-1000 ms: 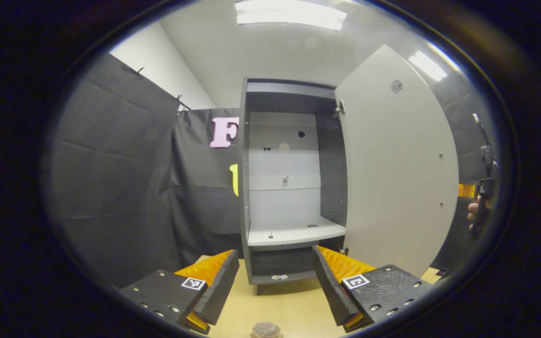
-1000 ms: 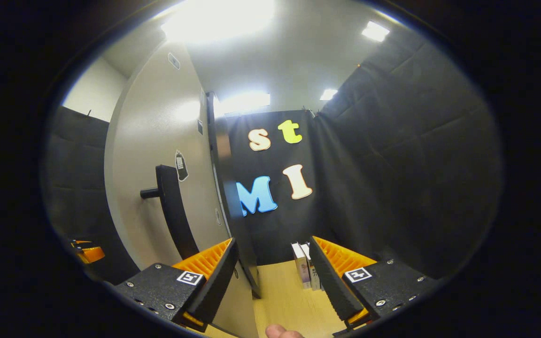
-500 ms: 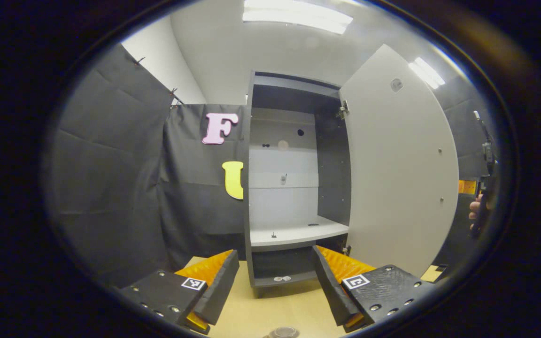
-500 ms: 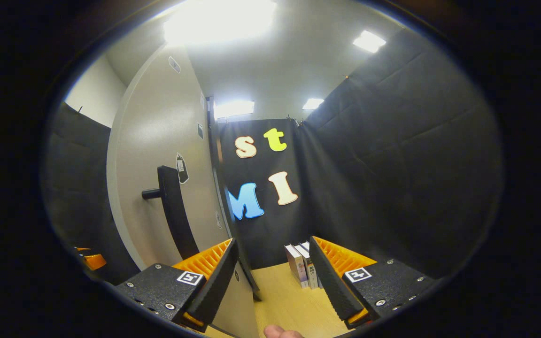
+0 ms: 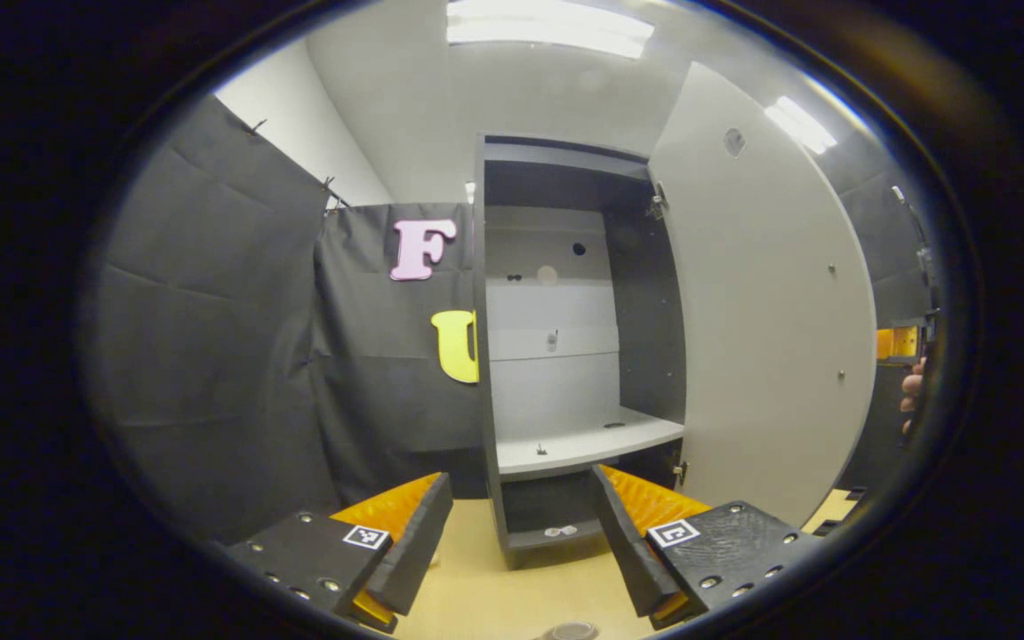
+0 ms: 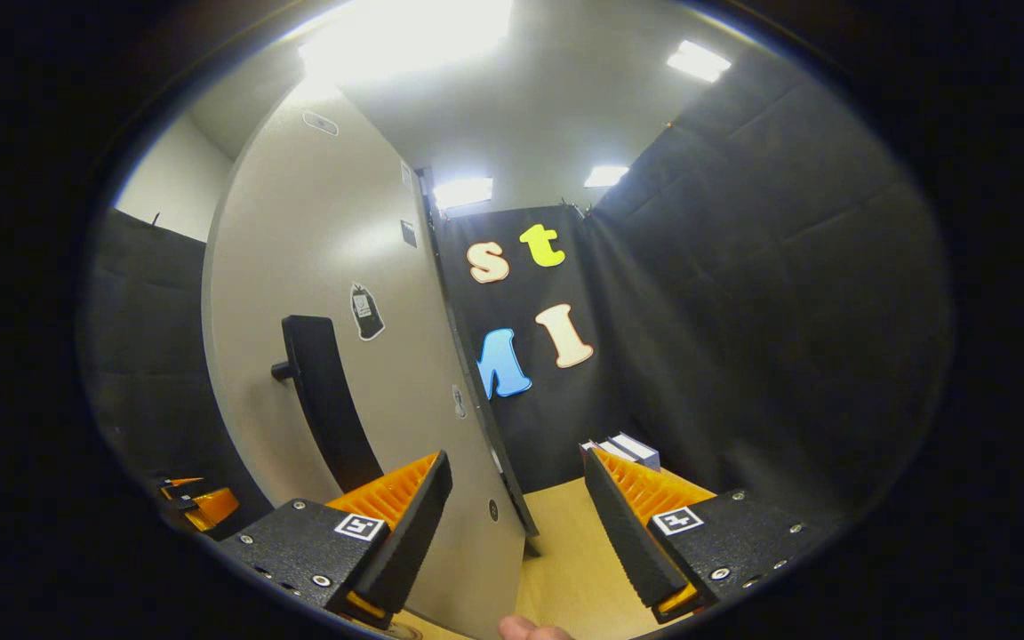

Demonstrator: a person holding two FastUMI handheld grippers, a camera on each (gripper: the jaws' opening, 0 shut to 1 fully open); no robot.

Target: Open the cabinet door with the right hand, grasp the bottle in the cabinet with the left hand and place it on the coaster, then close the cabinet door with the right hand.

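Clearly, no brand or readable writing can be made out; only a small dark sticker (image 6: 367, 312) is seen on the outer face of the cabinet door (image 6: 334, 293), its print too small to read. The left gripper (image 5: 521, 542) is held with its fingers spread apart and nothing between them, before the open cabinet (image 5: 565, 356). Its pale shelf (image 5: 583, 442) is seen beyond the fingertips, and a round brownish object, perhaps the bottle's top or the coaster (image 5: 572, 632), is cut by the lower edge below the gripper. The right gripper (image 6: 516, 524) is also spread, and the door's edge is placed between its fingers, though contact cannot be judged. A black handle (image 6: 321, 400) is mounted on the door. A light wooden table (image 5: 494, 596) is seen underneath, black cloth walls around, ceiling lamps above, and some books (image 6: 628, 447) by the far wall.
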